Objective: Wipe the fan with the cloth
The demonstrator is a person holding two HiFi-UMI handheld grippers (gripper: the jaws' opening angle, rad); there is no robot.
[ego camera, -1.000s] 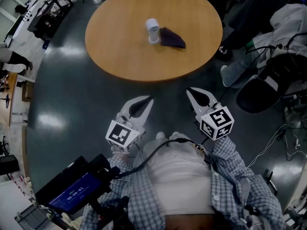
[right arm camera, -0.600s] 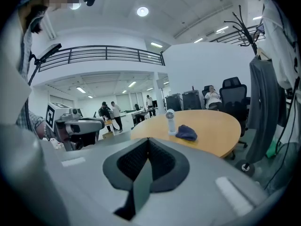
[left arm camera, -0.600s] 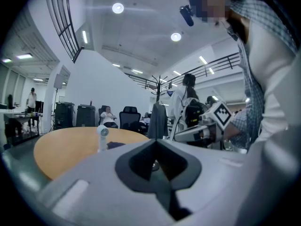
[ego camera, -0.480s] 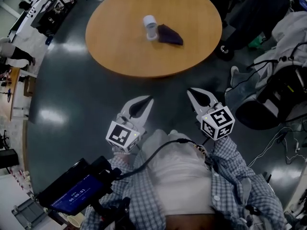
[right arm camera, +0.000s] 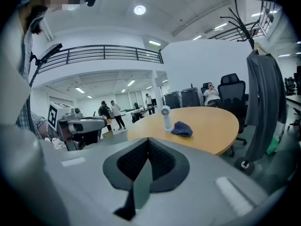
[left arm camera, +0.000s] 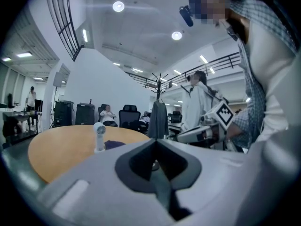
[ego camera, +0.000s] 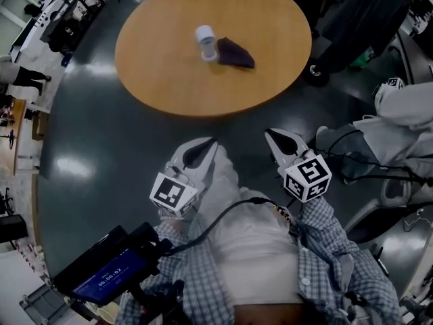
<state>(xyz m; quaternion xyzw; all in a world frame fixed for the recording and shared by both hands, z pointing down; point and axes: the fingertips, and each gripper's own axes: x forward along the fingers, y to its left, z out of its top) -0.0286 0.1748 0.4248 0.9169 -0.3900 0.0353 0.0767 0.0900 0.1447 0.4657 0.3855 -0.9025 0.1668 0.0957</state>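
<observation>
Your left tool (ego camera: pixel 210 141) has its jaws pressed together with nothing between them. Your right tool (ego camera: pixel 269 133) is the same: jaws together and empty. You hold the two side by side in front of your body, apart from each other, above the dark floor (ego camera: pixel 95 147). Each points toward the round worktop (ego camera: pixel 216 93) (in the head view neither tip reaches its near edge).

The fan (ego camera: pixel 205 42), small and white, stands upright near the middle of the worktop. The cloth (ego camera: pixel 235 53), a dark crumpled piece, lies just to the right of it. Whether the cloth touches the fan's base I cannot tell from any view. Both are well apart from your tools.

In the right tool's view the fan stands left of the cloth, with its round head turned toward that camera. A grey coat (right arm camera: pixel 263 98) hangs from a stand at the right, beside the worktop, and a black chair (right arm camera: pixel 233 95) stands behind the far edge. In the left tool's view the fan rises from the worktop on the left, with the cloth low beside it, and your right tool shows further right with its marker cube on top. A dark screen (ego camera: pixel 101 273) with a blue display sits low at your left side.
</observation>
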